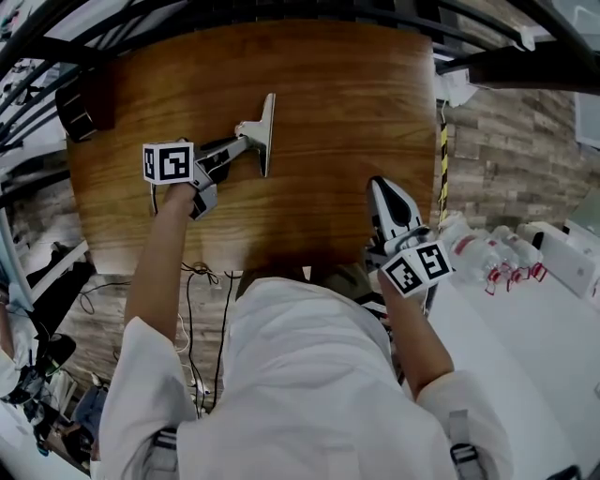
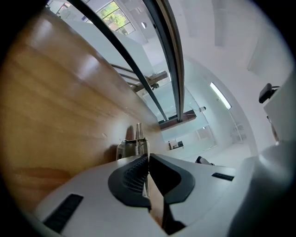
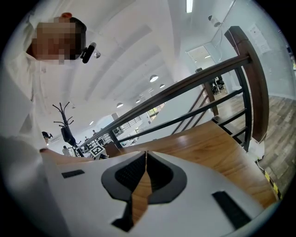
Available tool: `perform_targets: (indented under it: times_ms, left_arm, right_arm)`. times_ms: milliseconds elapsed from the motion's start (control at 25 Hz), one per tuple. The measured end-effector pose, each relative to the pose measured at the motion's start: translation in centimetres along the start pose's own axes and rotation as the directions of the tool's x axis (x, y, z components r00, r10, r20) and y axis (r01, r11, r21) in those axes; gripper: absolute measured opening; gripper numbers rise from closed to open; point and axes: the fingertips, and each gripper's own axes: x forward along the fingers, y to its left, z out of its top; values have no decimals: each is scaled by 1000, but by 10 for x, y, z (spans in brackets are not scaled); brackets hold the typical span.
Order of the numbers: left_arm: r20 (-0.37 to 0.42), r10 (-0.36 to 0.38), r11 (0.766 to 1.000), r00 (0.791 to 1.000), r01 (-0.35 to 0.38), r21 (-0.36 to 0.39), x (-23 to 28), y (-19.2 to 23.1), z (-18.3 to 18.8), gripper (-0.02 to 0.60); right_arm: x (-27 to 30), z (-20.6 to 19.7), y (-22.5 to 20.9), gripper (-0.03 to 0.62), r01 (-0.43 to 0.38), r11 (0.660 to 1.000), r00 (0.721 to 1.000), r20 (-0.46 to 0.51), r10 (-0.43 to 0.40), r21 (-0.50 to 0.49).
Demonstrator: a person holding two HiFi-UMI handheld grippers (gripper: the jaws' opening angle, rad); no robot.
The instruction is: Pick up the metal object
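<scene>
The metal object (image 1: 262, 131) is a silvery clamp-like piece with a long flat bar, lying on the wooden table (image 1: 337, 103) left of centre. My left gripper (image 1: 236, 145) reaches it from the near left and is shut on its short stem. In the left gripper view a thin metal tab sits pinched between the black pads (image 2: 134, 176), and the object's sprung body (image 2: 133, 147) shows just past the left gripper (image 2: 148, 158). My right gripper (image 1: 380, 186) hovers over the table's near right part, shut with nothing in it; in its own view the right gripper (image 3: 146, 155) has its pads touching.
A black box (image 1: 77, 108) sits at the table's far left corner. Dark railing bars (image 1: 281, 11) cross above the far edge. Yellow-black tape (image 1: 442, 159) marks the right edge. White bottles (image 1: 487, 253) stand on a white surface at the right. Cables (image 1: 202, 281) hang below the near edge.
</scene>
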Motion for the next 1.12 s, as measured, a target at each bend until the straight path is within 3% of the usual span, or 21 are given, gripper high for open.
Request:
perform_targets:
  times_ms: [80,280,440,520,600,760,880,1000,1120]
  left_arm:
    - [32,-31,1000,999,31,5,-5,-8,4,23]
    - [136,-121,989,983,108,103,-33,-51,25,23]
    - [281,-187,980,941,157,126,-82,-91,49,21]
    - [365,-223,973,904,184,137,-114,-111,61,21]
    - [449,-263,964,854,212,161,-147,-131,74,21]
    - [583,-361,932,728,275,235,-209,-177,93,21]
    - [632,-430,902,645,283,325,-245,-217,97,21]
    - [671,-449,885,590,191,425,-275,-255,91,21]
    - [718,-382,858,581,-65,509,-302,-291,77,21]
  right_arm:
    - [0,3,4,26,-2,1000,1000,4,2,-8]
    - [-1,12,22,26,-15,999,1000,20,16,-31]
    - [4,30,47,26,-34,997,998,59,38,-75]
    - [7,44,60,26,-39,994,995,93,48,-101]
    - [9,60,72,26,-44,992,990,131,59,-118]
    - [10,90,93,26,-66,987,977,189,94,-148]
    - [3,112,107,26,-96,983,966,223,130,-158]
    - [-11,130,121,26,-134,976,952,251,174,-169]
    - [-30,147,136,26,-171,965,933,283,224,-198]
